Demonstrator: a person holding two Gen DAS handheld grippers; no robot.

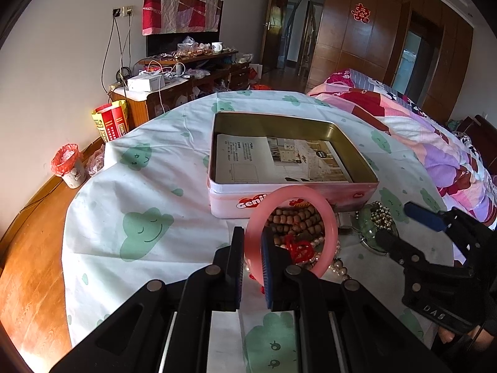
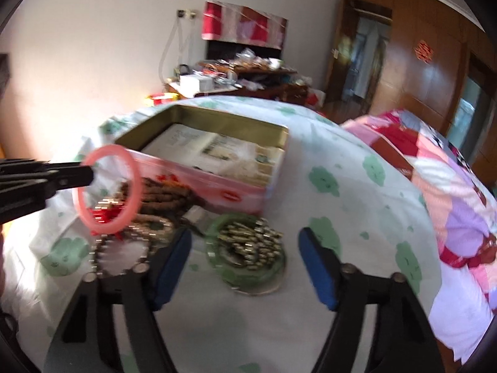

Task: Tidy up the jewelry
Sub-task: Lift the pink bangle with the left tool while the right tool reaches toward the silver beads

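Crowding the tin (image 1: 292,200): wooden beads (image 1: 295,219), green bangle (image 2: 245,275), pink bangle (image 1: 290,230)

Home bedroom: bed (image 1: 419,124), wardrobe (image 1: 372,40).

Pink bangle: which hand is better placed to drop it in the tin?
Left. Its tool already grips the pink bangle, raised just before the open tin. The right tool is open, empty, aimed at the green bangle.

A table under a white cloth (image 1: 149,186) with green clouds bears an open tin (image 1: 292,199) and heaped jewelry (image 2: 248,248).
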